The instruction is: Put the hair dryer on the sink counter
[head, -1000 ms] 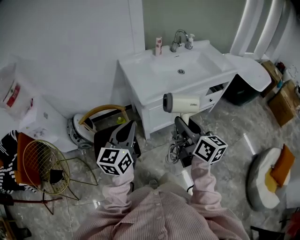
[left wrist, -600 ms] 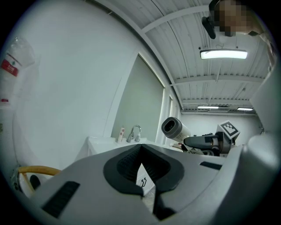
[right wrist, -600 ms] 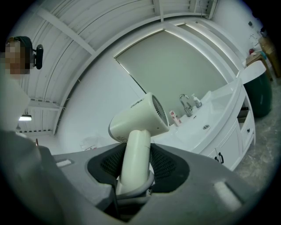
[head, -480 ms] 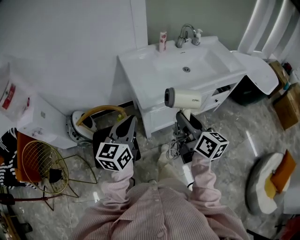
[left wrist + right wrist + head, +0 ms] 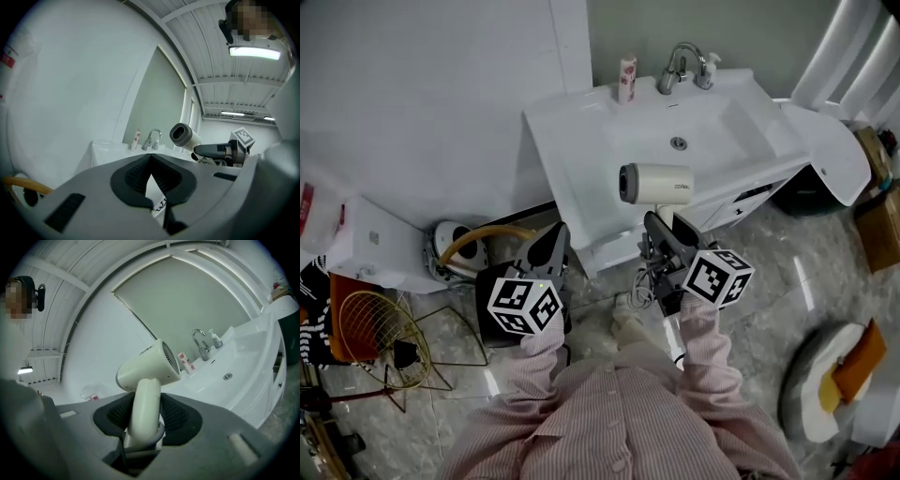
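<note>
Right gripper [image 5: 661, 234] clamps the hair dryer [image 5: 659, 183] by its handle, at the sink counter [image 5: 572, 159] front edge; left gripper [image 5: 555, 246], jaws together, hangs below that counter.

- One white sink counter [image 5: 572, 131], with one basin and one drain [image 5: 679, 142] in it.
- One faucet [image 5: 680, 64], at the back edge of the sink counter.
- Two small containers at the back of the sink counter: one pink-and-white tube [image 5: 626, 79] and one pump bottle [image 5: 707, 69].
- One cream hair dryer [image 5: 658, 183], over the front edge of the sink counter.
- Two hand-held tools in front of the sink counter: the left tool [image 5: 557, 234] and the right tool [image 5: 663, 225].
- Two marker cubes [image 5: 525, 309], one on each tool.
- One gold wire basket [image 5: 380, 337] on the floor, well to the left of the sink counter.
</note>
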`<state>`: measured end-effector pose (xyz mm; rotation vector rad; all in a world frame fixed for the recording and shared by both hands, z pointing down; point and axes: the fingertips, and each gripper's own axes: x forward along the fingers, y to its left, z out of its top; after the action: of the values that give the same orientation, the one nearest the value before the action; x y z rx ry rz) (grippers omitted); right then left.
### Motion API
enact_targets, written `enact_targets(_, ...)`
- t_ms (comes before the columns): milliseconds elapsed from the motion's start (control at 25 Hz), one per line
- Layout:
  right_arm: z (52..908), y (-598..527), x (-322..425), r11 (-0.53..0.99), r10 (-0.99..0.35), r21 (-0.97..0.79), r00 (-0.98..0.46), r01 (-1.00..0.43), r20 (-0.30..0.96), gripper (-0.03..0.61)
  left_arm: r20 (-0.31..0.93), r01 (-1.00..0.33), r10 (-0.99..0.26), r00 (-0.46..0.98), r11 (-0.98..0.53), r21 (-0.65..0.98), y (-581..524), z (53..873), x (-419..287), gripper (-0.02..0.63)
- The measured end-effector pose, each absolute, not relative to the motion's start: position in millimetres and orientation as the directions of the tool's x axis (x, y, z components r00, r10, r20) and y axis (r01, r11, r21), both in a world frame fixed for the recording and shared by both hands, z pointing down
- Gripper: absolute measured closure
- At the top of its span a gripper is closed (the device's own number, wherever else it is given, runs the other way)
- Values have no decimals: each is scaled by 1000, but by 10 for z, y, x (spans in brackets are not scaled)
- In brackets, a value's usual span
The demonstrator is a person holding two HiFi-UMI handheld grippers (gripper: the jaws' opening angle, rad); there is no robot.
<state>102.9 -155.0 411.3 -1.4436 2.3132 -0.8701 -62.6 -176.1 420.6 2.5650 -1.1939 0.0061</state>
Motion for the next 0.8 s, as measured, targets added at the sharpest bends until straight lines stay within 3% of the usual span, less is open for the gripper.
enact_targets(800,4397,-3254,1218,385,-765,-676,-627,-628,147,408,219,-841,-836,503,-415,347,-3010,4561,-349,617)
